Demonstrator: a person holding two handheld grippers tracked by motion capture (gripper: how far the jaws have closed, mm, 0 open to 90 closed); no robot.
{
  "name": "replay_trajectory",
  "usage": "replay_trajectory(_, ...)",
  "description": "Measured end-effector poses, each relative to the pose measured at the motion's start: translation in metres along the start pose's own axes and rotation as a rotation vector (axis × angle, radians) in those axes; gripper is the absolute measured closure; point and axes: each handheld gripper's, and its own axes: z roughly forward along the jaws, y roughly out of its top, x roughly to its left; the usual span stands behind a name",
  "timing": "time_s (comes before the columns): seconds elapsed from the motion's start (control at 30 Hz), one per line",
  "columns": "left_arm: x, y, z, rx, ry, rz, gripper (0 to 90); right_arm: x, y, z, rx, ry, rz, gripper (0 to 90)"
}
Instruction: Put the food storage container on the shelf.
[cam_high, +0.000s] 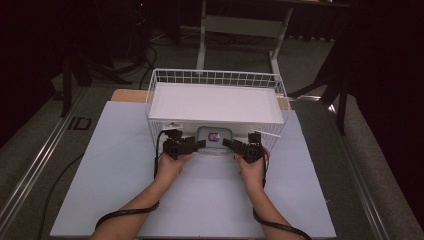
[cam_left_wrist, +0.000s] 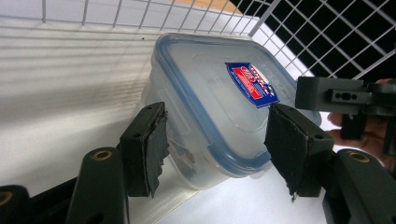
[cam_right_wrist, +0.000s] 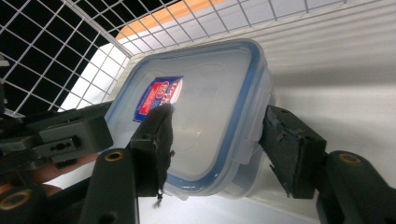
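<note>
The job in hand looks like handling a lidded plastic container (cam_high: 215, 139) at the near wall of a white wire basket (cam_high: 161, 90), which stands toward the far edge of the table (cam_high: 125, 165). The container rests tilted against that near wall, at about the middle of the basket's front edge, with one gripper at each of its ends. Whether it is being set down or picked up I cannot tell; judging by how things lie, it is not yet inside the basket, and nothing lies on the basket's white floor.

The left gripper (cam_left_wrist: 215, 140) straddles the container's left end with its jaws moderately wide. One pad sits against the side wall and the other near the lid's rim, and neither pad visibly presses on the plastic, so I read it as a loose bracket, not a grip. The right gripper (cam_right_wrist: 217, 140) does the same at the right end: one jaw lies over the lid, the other stands clear of the side wall, and a gap shows.

The container is a rounded rectangle of cloudy, translucent plastic with a blue seal around the lid and a red-and-blue label (cam_left_wrist: 252, 84) near one corner. The lid is on, and the container seems empty.
</note>
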Motion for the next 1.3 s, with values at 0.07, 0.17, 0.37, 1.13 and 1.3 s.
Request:
replay_trajectory(0.07, -0.002, 0.0, -0.001, 0.001, 0.008, 0.008, 39.9, 0.001, 0.0, 0.0, 0.004, -0.004, -0.008, 42.0)
replay_trajectory(0.17, -0.006, 0.0, -0.005, -0.016, 0.021, 0.02, 39.8, 0.005, 0.001, -0.003, -0.008, -0.038, -0.075, 42.4)
replay_trajectory(0.37, -0.012, -0.001, -0.02, -0.012, 0.034, 0.046, 39.8, 0.02, 0.001, -0.014, -0.021, -0.076, -0.25, 40.5)
replay_trajectory(1.13, -0.047, -0.042, -0.103, -0.008, -0.215, 0.152, 12.2, 0.061, -0.035, -0.027, 0.045, -0.065, -0.377, 54.6)
replay_trajectory(1.3, -0.055, -0.06, -0.108, 0.006, -0.183, 0.185, 1.9, 0.064, -0.04, -0.02, 0.081, -0.056, -0.401, 79.5)
